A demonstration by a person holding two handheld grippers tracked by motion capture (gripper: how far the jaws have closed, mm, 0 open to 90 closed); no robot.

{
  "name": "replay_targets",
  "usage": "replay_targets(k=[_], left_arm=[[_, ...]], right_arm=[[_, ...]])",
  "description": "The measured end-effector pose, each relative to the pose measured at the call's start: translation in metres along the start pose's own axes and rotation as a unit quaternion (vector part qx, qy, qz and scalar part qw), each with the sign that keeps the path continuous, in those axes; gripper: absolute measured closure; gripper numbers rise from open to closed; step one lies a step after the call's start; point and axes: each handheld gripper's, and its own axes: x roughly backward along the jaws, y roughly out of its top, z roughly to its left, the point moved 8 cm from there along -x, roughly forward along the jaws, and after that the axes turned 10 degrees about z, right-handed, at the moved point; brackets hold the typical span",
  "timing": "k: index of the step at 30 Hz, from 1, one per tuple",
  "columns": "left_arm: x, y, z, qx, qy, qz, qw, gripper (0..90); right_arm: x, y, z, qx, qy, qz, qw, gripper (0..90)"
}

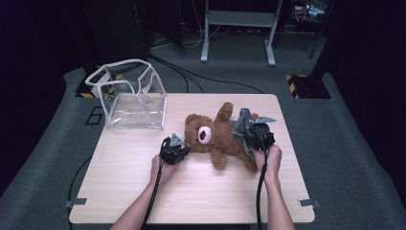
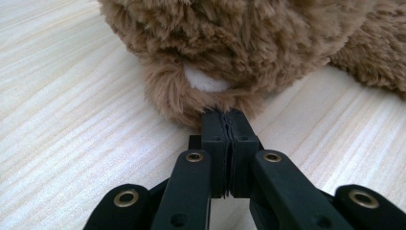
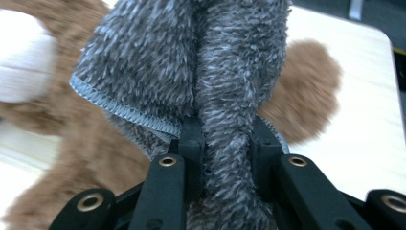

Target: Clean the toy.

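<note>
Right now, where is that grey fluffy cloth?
In the high view the grey cloth hangs over the teddy bear right of the table's middle, pinched by the right gripper.

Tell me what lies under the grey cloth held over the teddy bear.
Under the grey cloth lies the teddy bear, its brown body on the table. The cloth, pinched by the right gripper, hides part of its belly.

Brown plush teddy bear (image 1: pixel 218 136) lay on its back near the table's middle, head left, white muzzle up, one arm raised toward the far side. Your right gripper (image 3: pixel 225 139) pinched a grey fuzzy cloth (image 1: pixel 242 129) bunched over its right-hand end.
</note>
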Motion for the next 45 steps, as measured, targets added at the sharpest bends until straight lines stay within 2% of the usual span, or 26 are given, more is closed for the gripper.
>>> replay_targets(k=[4, 6, 9, 12, 15, 16, 17, 19, 21, 24, 29, 31, 33, 37, 40, 43, 45], left_arm=[[0.000, 0.000, 0.000, -0.001, -0.001, 0.001, 1.0000, 88.3], [0.000, 0.000, 0.000, 0.000, 0.001, -0.002, 1.0000, 88.3], [0.000, 0.000, 0.000, -0.002, 0.002, -0.003, 1.0000, 88.2], [0.000, 0.000, -0.001, 0.000, 0.001, -0.002, 1.0000, 88.2], [0.000, 0.000, 0.000, -0.002, 0.001, -0.001, 1.0000, 88.3], [0.000, 0.000, -0.001, -0.002, 0.001, -0.001, 1.0000, 88.2], [0.000, 0.000, -0.001, -0.001, 0.001, -0.001, 1.0000, 88.3], [0.000, 0.000, -0.001, 0.000, 0.002, 0.000, 1.0000, 88.2], [0.000, 0.000, -0.001, -0.004, 0.003, 0.001, 1.0000, 88.2], [0.000, 0.000, -0.001, -0.004, 0.004, -0.001, 1.0000, 88.2], [0.000, 0.000, 0.000, -0.004, 0.004, -0.001, 1.0000, 88.2], [0.000, 0.000, 0.000, -0.005, 0.005, 0.000, 1.0000, 88.2], [0.000, 0.000, 0.000, -0.005, 0.005, 0.000, 1.0000, 88.2], [0.000, 0.000, 0.000, -0.006, 0.005, -0.002, 1.0000, 88.2], [0.000, 0.000, -0.001, -0.005, 0.005, -0.001, 1.0000, 88.2], [0.000, 0.000, -0.001, -0.006, 0.005, -0.002, 1.0000, 88.2], [0.000, 0.000, -0.001, -0.006, 0.006, -0.002, 1.0000, 88.2]], right_arm=[[-0.004, -0.003, -0.006, -0.017, 0.002, 0.002, 0.9998, 72.5], [0.003, 0.001, -0.002, -0.007, 0.001, -0.011, 0.9999, 72.9], [0.015, 0.014, 0.021, 0.012, 0.023, -0.038, 0.9989, 73.0], [0.015, 0.028, 0.054, 0.045, 0.045, -0.041, 0.9972, 72.9], [0.007, 0.039, 0.081, 0.068, 0.052, -0.034, 0.9958, 72.8], [0.004, 0.041, 0.086, 0.073, 0.049, -0.030, 0.9957, 72.8], [-0.003, 0.042, 0.091, 0.084, 0.034, -0.021, 0.9956, 72.8], [-0.012, 0.041, 0.094, 0.093, 0.017, -0.008, 0.9955, 72.9], [-0.017, 0.037, 0.091, 0.096, 0.004, -0.005, 0.9954, 73.0], [-0.013, 0.030, 0.083, 0.089, 0.008, -0.009, 0.9959, 73.1], [0.000, 0.017, 0.052, 0.073, -0.011, -0.011, 0.9972, 73.0], [0.003, 0.010, 0.035, 0.059, -0.021, -0.006, 0.9980, 73.0], [0.001, 0.000, 0.017, 0.032, -0.027, 0.003, 0.9991, 73.0], [-0.017, -0.020, -0.007, 0.001, -0.024, 0.032, 0.9992, 73.0], [-0.022, -0.025, -0.012, -0.020, -0.011, 0.027, 0.9994, 72.9], [-0.009, -0.015, -0.005, -0.009, -0.013, 0.004, 0.9999, 72.9], [0.003, -0.006, 0.007, 0.006, -0.005, -0.014, 0.9999, 72.9]])
